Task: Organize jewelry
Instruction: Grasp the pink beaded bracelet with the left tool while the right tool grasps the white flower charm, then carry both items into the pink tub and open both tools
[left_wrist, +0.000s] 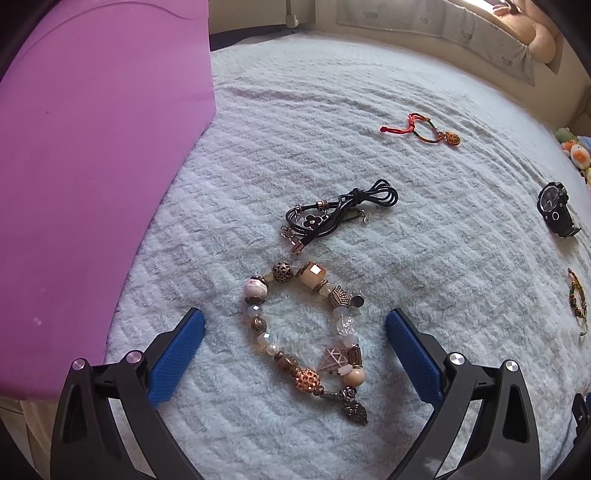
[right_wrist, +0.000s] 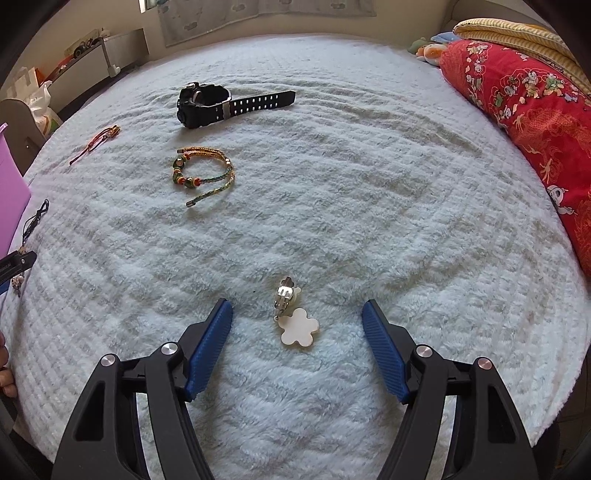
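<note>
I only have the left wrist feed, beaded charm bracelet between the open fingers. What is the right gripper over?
Observer: The right gripper is open, straddling a clip-on earring with a cream flower charm.
Operator: Touching it?
Observer: No, both pads sit clear of it on the white blanket.
Operator: What's past my watch?
Observer: The black watch has its strap stretched out flat, and a red patterned pillow lies along the bed's right edge.

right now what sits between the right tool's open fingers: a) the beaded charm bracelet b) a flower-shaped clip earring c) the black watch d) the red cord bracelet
b: the right wrist view shows the cream flower-shaped clip earring lying on the blanket between the fingers of the open right tool, untouched.
</note>
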